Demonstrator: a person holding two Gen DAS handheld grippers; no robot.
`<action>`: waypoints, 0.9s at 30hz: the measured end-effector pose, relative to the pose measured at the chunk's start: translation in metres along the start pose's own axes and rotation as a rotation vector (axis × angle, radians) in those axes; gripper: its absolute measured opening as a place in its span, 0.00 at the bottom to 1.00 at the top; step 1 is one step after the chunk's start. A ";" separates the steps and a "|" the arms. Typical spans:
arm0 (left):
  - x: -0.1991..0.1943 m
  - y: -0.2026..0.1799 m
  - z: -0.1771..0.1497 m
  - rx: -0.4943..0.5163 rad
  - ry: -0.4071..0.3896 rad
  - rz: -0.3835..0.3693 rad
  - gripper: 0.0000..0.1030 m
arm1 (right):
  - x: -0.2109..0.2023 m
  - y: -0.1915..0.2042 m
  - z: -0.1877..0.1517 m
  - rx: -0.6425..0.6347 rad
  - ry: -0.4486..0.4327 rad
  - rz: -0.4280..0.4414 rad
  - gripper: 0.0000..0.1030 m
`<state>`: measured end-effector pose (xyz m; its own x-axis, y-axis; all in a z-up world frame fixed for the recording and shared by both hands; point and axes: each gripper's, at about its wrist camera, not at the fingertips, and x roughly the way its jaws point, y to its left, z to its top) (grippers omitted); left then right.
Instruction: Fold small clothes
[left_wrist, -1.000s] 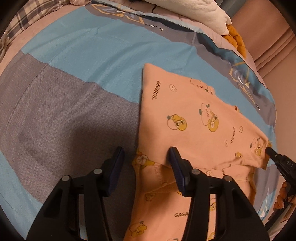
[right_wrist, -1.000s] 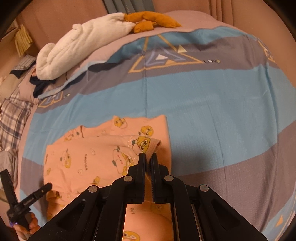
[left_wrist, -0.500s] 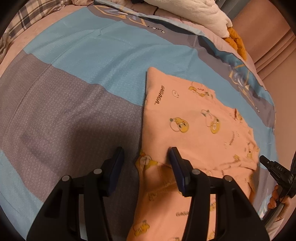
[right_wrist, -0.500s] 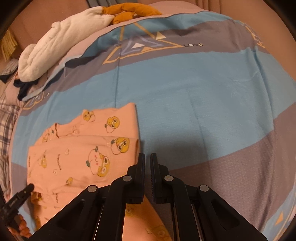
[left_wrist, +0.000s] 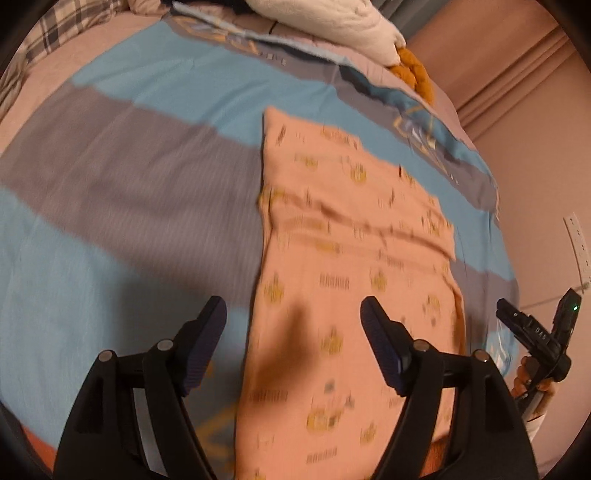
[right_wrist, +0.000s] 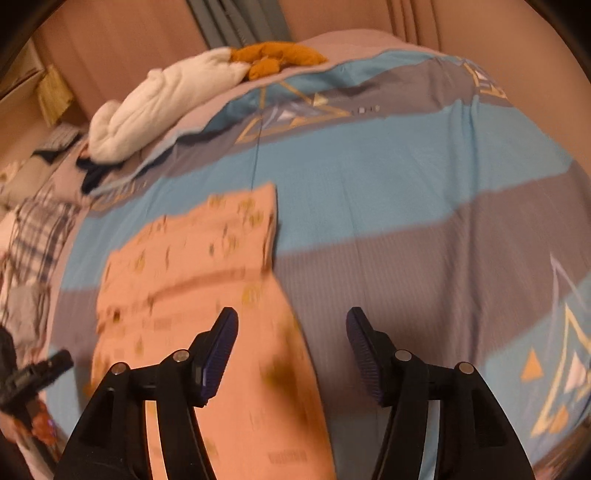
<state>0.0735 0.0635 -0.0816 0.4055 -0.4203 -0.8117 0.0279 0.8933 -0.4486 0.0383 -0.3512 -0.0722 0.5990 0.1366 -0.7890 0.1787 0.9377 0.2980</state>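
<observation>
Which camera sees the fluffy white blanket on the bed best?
The right wrist view. There the white blanket shows almost whole, bunched up at the far end of the bed beside an orange soft thing. The left wrist view catches only part of it, cut off by the top edge.

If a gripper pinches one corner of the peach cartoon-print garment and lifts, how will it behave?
Likely floppy: the peach cartoon-print garment lies flat on the striped blue-grey bedspread with a soft crease across it, so it would probably drape from the pinch. Probably light, since the cloth looks thin. The folded-over far section may fall open if only one layer is caught.
</observation>
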 end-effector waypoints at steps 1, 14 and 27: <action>-0.001 0.002 -0.009 -0.001 0.018 -0.002 0.73 | -0.003 -0.003 -0.010 0.003 0.012 0.003 0.59; -0.006 0.018 -0.087 0.013 0.192 -0.073 0.71 | -0.022 -0.016 -0.111 -0.017 0.200 0.022 0.59; 0.005 0.008 -0.128 0.082 0.290 -0.068 0.37 | -0.007 -0.015 -0.155 -0.050 0.379 -0.009 0.33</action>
<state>-0.0415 0.0482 -0.1374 0.1233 -0.4973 -0.8588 0.1243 0.8663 -0.4838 -0.0896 -0.3166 -0.1547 0.2652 0.2277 -0.9369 0.1391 0.9525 0.2708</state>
